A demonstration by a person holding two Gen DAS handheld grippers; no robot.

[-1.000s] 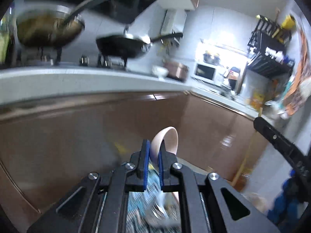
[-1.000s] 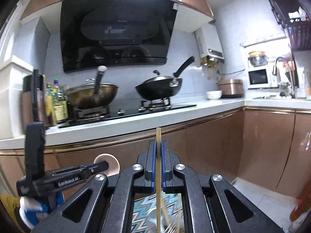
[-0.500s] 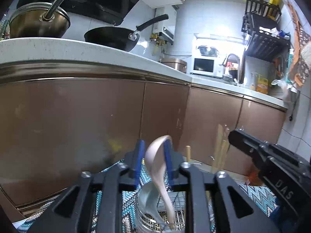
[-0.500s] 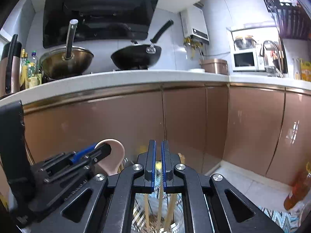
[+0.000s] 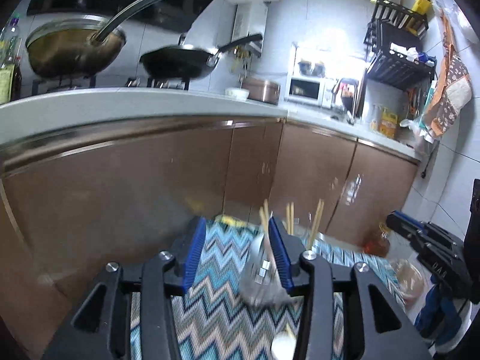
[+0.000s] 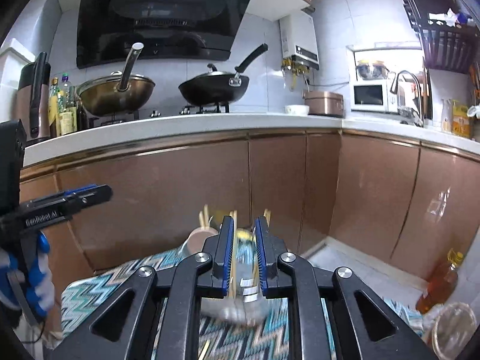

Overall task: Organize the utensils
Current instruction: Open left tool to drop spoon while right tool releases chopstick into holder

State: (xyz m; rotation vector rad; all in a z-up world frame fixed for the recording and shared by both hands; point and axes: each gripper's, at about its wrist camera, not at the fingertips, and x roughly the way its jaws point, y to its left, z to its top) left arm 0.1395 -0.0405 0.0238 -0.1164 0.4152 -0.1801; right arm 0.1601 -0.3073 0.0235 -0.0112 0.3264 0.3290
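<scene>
The left tongs (image 5: 237, 252), black with blue pads, are wide open and hold nothing. Between their fingers shows the zigzag blue, white and brown cloth (image 5: 222, 315) that lies over the desk. The shiny round metal cup for utensils (image 5: 264, 273) stands on this cloth, just inside the right-hand blue pad, and it looks blurry. Thin wooden chopsticks (image 5: 315, 222) stick up out of the cup at about 12 o'clock and lean a little apart. A small wooden spoon with a pale round end (image 5: 283, 346) lies on the cloth at 6 o'clock from the cup. The right tongs (image 6: 243, 253) are also open, with a smaller gap, and nothing is pinched in them. In the right camera the metal cup (image 6: 240, 300) sits right in that gap, and the chopsticks (image 6: 205, 219) poke up behind the blue pads. A pinkish-brown round spoon bowl (image 6: 198, 240) peeks out at 10 o'clock from the right tongs, touching the cup's rim. Far behind, on the white kitchen counter (image 6: 180, 126), sit a gold wok (image 6: 115, 93) and a black frying pan (image 6: 214, 88). A bottle of orange oil (image 6: 439, 285) stands on the floor at 3 o'clock.
</scene>
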